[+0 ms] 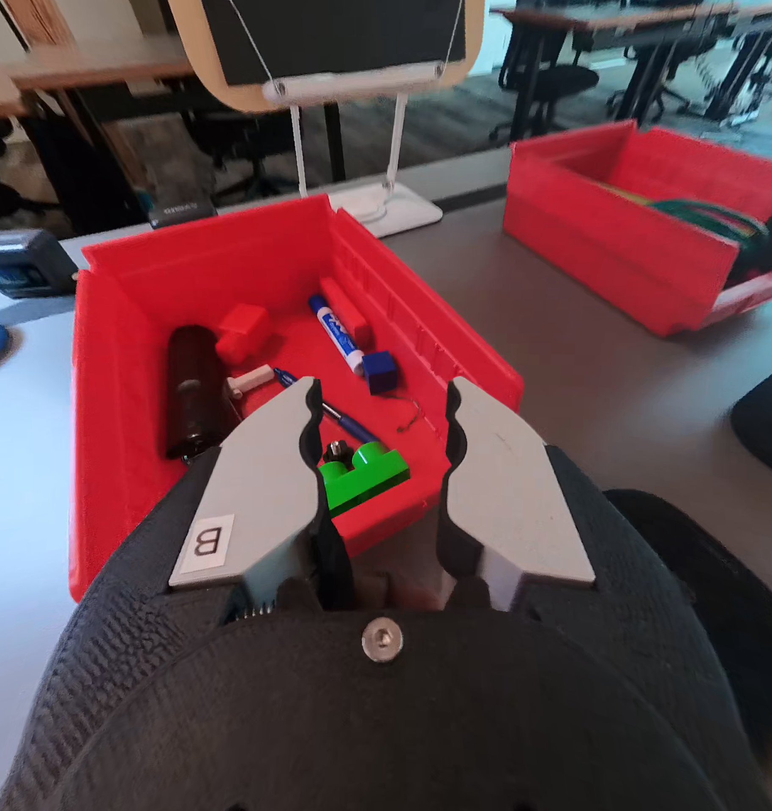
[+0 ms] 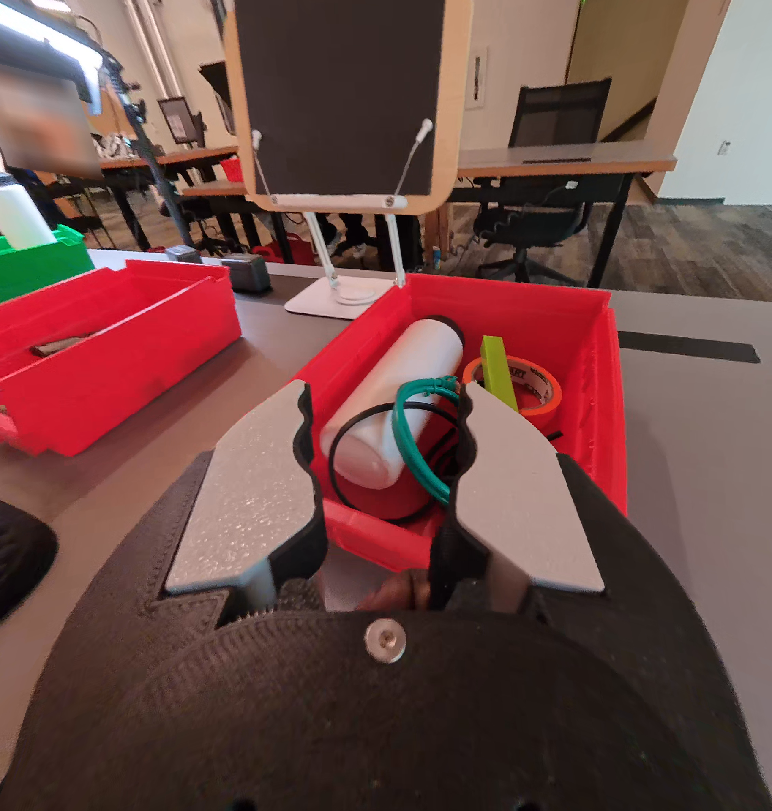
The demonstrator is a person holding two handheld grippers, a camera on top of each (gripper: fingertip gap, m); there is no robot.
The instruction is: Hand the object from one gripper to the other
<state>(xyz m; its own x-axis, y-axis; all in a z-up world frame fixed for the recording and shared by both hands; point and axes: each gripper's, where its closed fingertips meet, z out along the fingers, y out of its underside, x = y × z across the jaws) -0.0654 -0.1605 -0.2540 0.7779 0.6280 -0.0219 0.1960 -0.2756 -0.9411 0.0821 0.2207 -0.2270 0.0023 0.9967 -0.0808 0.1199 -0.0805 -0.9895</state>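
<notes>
My left gripper (image 1: 382, 390) is open and empty, hovering over the near end of a red bin (image 1: 112, 351). The bin holds a green brick (image 1: 366, 478), a blue pen (image 1: 349, 423), a blue marker (image 1: 335, 333), a blue cube (image 1: 379, 371), a black cylinder (image 1: 191, 390), red blocks (image 1: 243, 329) and a small white part (image 1: 252, 377). My right gripper (image 2: 384, 392) is open and empty over the near end of another red bin (image 2: 603, 395). That bin holds a white bottle (image 2: 401, 403), a green cable loop (image 2: 408, 434), a black ring (image 2: 340, 447), orange tape (image 2: 546, 395) and a lime bar (image 2: 500, 373).
A dark board on a white stand (image 2: 344, 298) stands behind the bins. In the left wrist view the second red bin (image 1: 616, 267) sits at the right. In the right wrist view the first red bin (image 2: 112, 351) sits at the left with a green bin (image 2: 33, 267) behind it. Black devices (image 1: 19, 263) lie at the table's back. Across from one pair of fingers to the other is roughly 40 cm.
</notes>
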